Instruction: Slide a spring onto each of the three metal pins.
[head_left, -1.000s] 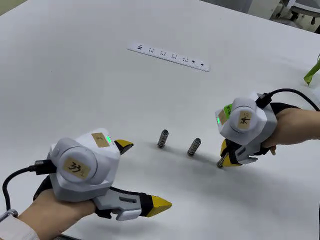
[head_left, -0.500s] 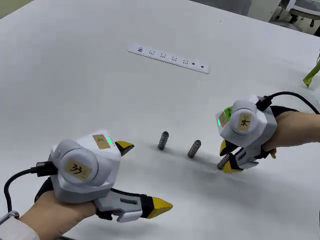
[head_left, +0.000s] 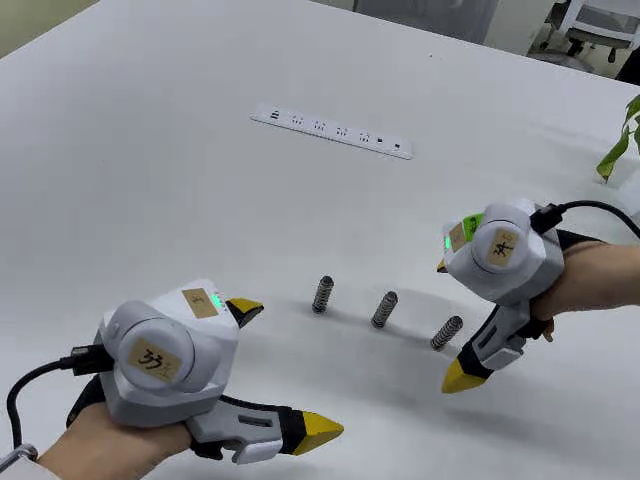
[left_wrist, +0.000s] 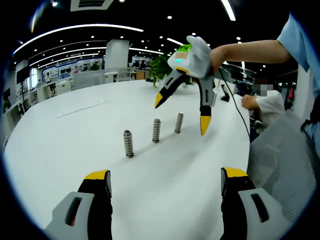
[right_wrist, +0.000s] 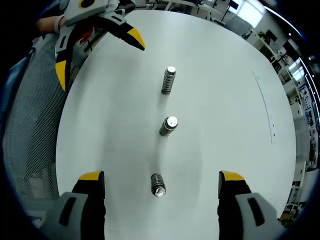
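Now my right tongs (head_left: 452, 322) have let go and risen, wide; the third spring (head_left: 447, 332) stands at the row's (head_left: 384, 309) three o'clock end, seemingly seated. All pins (right_wrist: 171, 121) done. Left tongs (left_wrist: 165, 174) wide.

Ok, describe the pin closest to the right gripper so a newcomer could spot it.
On the white table, nearer the person than the power strip, stands a row of three spring-covered pins. It is the end pin beside the open right gripper.
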